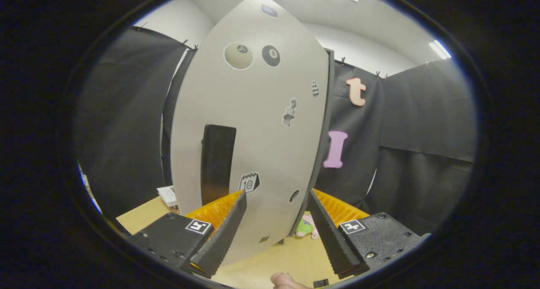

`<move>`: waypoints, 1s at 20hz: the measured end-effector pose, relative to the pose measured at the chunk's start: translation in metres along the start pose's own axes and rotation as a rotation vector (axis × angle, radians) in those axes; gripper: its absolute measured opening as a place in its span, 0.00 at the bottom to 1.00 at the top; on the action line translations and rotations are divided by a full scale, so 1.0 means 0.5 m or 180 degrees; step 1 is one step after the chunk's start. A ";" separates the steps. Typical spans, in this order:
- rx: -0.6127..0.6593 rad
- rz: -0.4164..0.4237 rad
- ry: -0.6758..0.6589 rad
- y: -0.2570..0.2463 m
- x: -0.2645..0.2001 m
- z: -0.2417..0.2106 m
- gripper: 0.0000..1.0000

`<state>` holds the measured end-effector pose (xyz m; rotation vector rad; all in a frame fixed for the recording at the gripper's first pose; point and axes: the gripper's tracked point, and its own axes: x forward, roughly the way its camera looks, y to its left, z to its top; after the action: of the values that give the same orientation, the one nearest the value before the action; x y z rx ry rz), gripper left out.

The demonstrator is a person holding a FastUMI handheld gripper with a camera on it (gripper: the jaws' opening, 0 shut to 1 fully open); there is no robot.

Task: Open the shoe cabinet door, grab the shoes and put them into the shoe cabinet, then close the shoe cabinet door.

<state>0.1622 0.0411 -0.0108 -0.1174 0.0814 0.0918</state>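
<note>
Cabinet door: the tall pale-grey flat-panel shoe cabinet door (253, 124) stands upright on the light wooden counter (291, 259), right ahead of the fingers. Its dark edge on the right shows, so it looks swung part-way open, though how far I cannot tell. Stickers dot its face, two billiard-ball ones near the top.

Counter: it carries the cabinet, and its bare part reaches from the fingers to the foot of the door.

Hand-held gripper: the hand-held gripper (276, 225) is spread, its two ridged fingers apart with nothing pressed between them. The lower free edge of the door sits in the gap just beyond the tips, which suits hooking or pushing that edge to swing the panel.

Handle: a black upright rectangular handle (218, 162) sits low on the door's left half, just beyond the left fingertip. It is the likeliest place to pull from, yet the fingers are not closed on it.

Shoes: a small green-and-pink soft thing (306, 228) lies on the counter past the door's lower right edge, between the fingers. It may be one of the shoes, but it is too hidden to be sure.

White object: a small white box-like item (167, 195) lies at the counter's left edge beside the door.

Thumb: a fingertip of the person (284, 280) shows beneath the gripper, steadying it.

Stage: by my judgement this is the door step, with shoes not yet picked up.
</note>
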 end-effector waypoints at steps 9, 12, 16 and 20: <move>0.0479 -0.0009 -0.0060 0.064 0.072 -0.014 0.99; 0.0577 0.0121 0.0042 0.079 0.063 -0.032 0.99; 0.0698 0.0247 0.0096 0.095 0.027 -0.048 0.99; 0.0761 0.0324 0.0112 0.109 -0.031 -0.064 0.98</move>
<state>0.1394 0.0900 -0.0474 0.1241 0.1328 0.1808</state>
